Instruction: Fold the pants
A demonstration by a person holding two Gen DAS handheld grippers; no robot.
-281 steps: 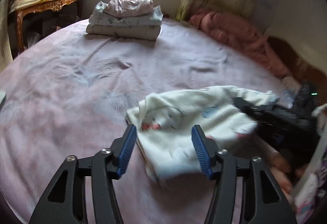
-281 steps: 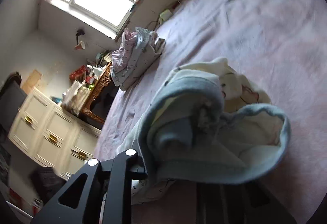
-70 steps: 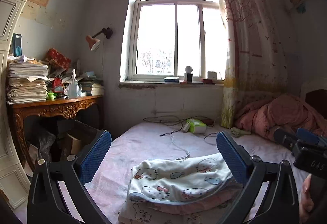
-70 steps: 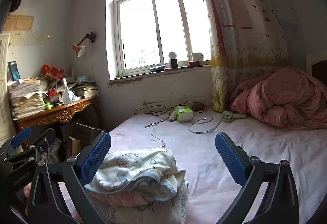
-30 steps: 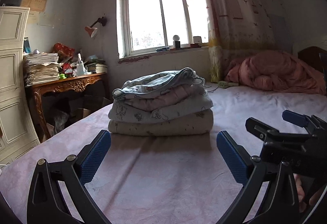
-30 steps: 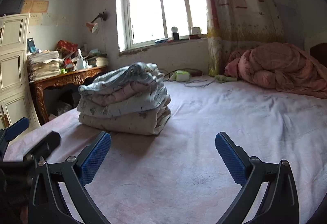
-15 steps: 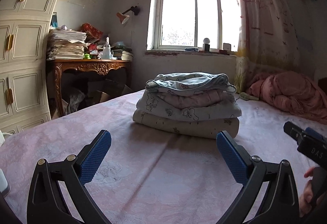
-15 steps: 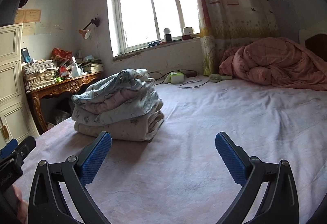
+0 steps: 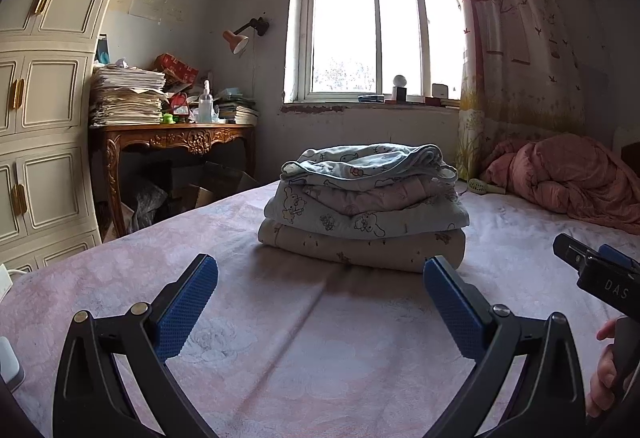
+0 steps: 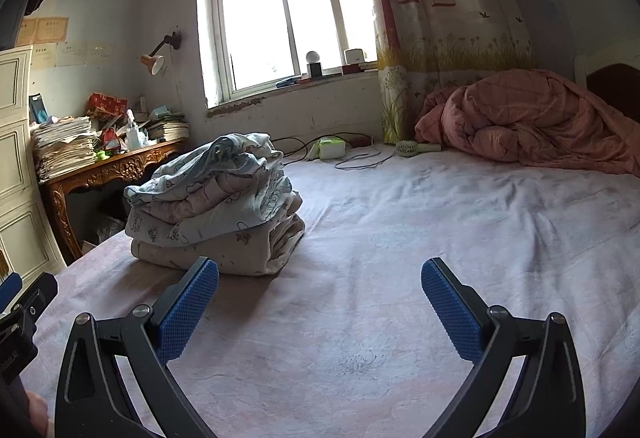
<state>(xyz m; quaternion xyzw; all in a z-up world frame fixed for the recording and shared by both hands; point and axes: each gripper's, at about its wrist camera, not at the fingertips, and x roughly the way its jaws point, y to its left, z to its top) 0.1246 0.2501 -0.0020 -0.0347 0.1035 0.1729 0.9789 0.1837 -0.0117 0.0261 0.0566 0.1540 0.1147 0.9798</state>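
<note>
Both the left tool (image 9: 320,302) and right tool (image 10: 320,302) hang wide and empty, best kept clear of the stacked pants (image 9: 366,174).

Between my left hand-held gripper (image 9: 320,298) and the stack of folded clothes (image 9: 366,206) the bed (image 9: 280,350) lies bare, so I can pass straight up to the stack. My right hand-held gripper (image 10: 319,300) has open sheet ahead and to its right; the stack sits just off its left finger. Far back, a pink quilt (image 10: 532,122), a small fan (image 10: 414,148) and cables (image 10: 360,158) block the window side. The wooden bench (image 9: 172,140) stands past the bed's left edge.
</note>
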